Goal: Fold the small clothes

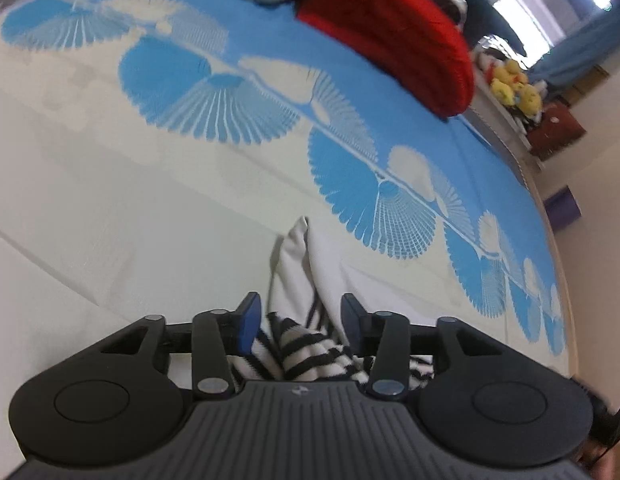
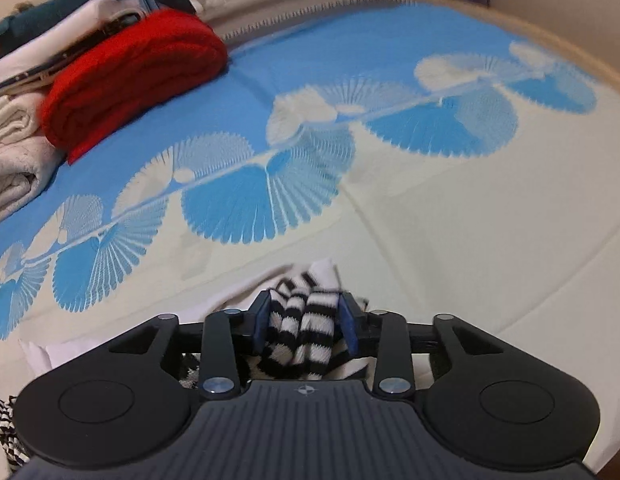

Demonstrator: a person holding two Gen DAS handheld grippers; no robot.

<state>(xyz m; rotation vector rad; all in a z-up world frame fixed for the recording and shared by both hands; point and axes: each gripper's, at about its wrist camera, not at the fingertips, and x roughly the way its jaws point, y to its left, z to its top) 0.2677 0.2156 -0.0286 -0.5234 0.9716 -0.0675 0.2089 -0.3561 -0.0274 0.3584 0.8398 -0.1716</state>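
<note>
Two hand-held grippers, both angled down onto a bed covered by a blue-and-cream bedspread [image 1: 150,184] with fan-shaped motifs.

Left wrist view: left gripper [image 1: 296,320] at lower centre, jaws parted to a middling width. A black-and-white striped garment [image 1: 306,352] lies bunched between them, its plain white part running up toward mid-frame. The blue pads [image 1: 246,324] stand clear of the cloth on both sides; no squeeze visible.

Right wrist view: right gripper [image 2: 306,320] at lower centre, jaws likewise partly spread. A rumpled fold of the same striped garment [image 2: 306,320] fills the gap; the pads [image 2: 263,320] sit right at its edges, and I cannot tell whether they press or merely touch. More striped fabric shows at the lower left corner.

Background: a folded red knit [image 1: 394,32] at upper centre-right in the left view, upper left in the right view [image 2: 126,80]. Cream folded linens [image 2: 14,152] stack beside it at the left edge. Yellow plush toys [image 1: 514,88] sit on a ledge at upper right of the left view.
</note>
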